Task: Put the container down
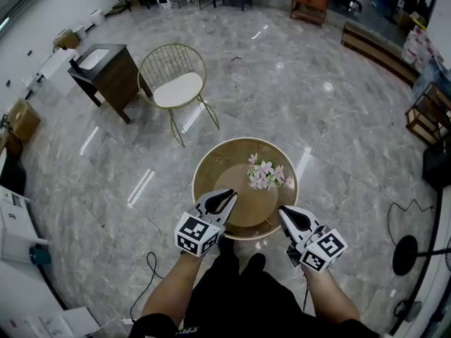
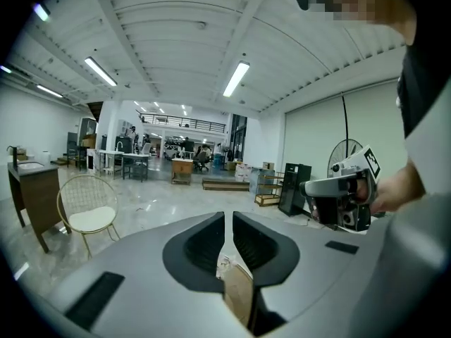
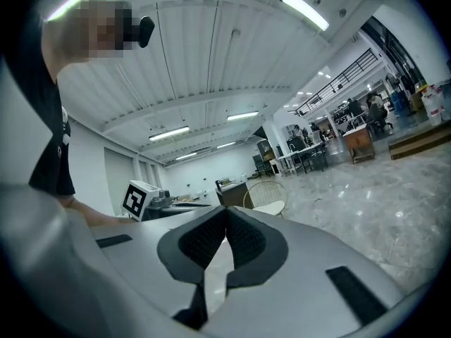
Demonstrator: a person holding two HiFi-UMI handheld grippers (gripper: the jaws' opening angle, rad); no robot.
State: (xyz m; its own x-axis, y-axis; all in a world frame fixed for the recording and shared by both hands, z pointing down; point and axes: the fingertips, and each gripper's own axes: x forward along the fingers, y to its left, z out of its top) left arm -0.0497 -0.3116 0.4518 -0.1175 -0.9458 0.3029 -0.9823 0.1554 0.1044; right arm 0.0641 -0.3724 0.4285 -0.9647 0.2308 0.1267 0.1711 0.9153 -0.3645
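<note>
The golden container (image 1: 211, 162) is clamped at its rim by the left gripper (image 1: 231, 193). The right gripper (image 1: 282, 212), closed, seemingly meets that rim too. Level lowering is called for next.

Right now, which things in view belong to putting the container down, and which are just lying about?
Job in hand: round container with pink flowers in it; left gripper and right gripper, tongs on its rim.
Lying about: gold wire chair; dark sink cabinet; wooden cabinet far off.
</note>
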